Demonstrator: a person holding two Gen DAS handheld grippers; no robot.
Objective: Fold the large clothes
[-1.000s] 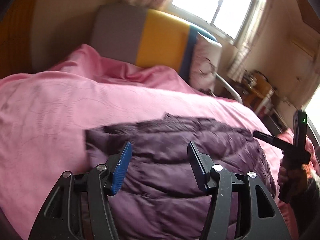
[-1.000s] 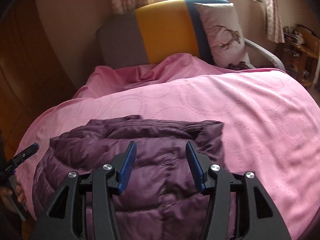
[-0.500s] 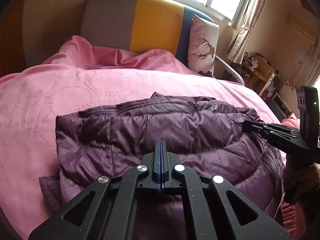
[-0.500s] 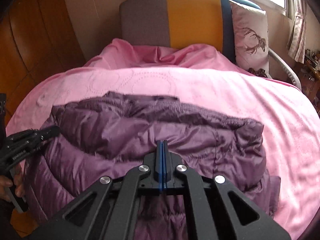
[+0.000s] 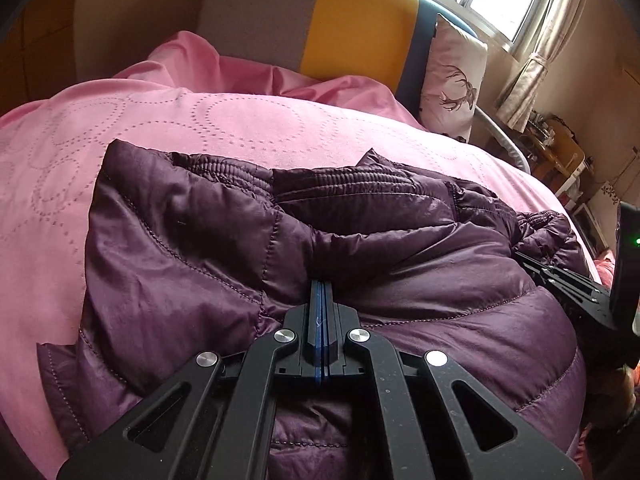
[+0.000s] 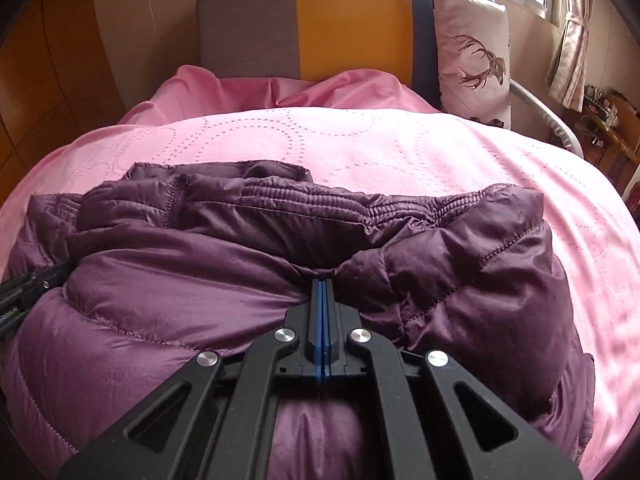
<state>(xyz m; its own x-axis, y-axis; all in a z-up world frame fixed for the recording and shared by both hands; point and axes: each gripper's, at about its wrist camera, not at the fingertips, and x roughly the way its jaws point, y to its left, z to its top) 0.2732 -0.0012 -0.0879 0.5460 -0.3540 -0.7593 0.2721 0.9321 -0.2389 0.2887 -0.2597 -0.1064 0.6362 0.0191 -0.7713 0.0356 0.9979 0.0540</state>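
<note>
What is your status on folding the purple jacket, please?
Left gripper and right gripper both shut, tips against purple jacket. Jacket bunched on pink bedspread. Nothing in the way.

No text, label, brand, number or sign can be read in either view. A stag motif, without lettering, is printed on the pillow (image 6: 474, 56) at the headboard, and a small green light (image 5: 637, 241) is shown on the dark device at the right edge of the left wrist view; nothing is written beside either. The small items on the far shelf are too blurred for any lettering to be made out.
</note>
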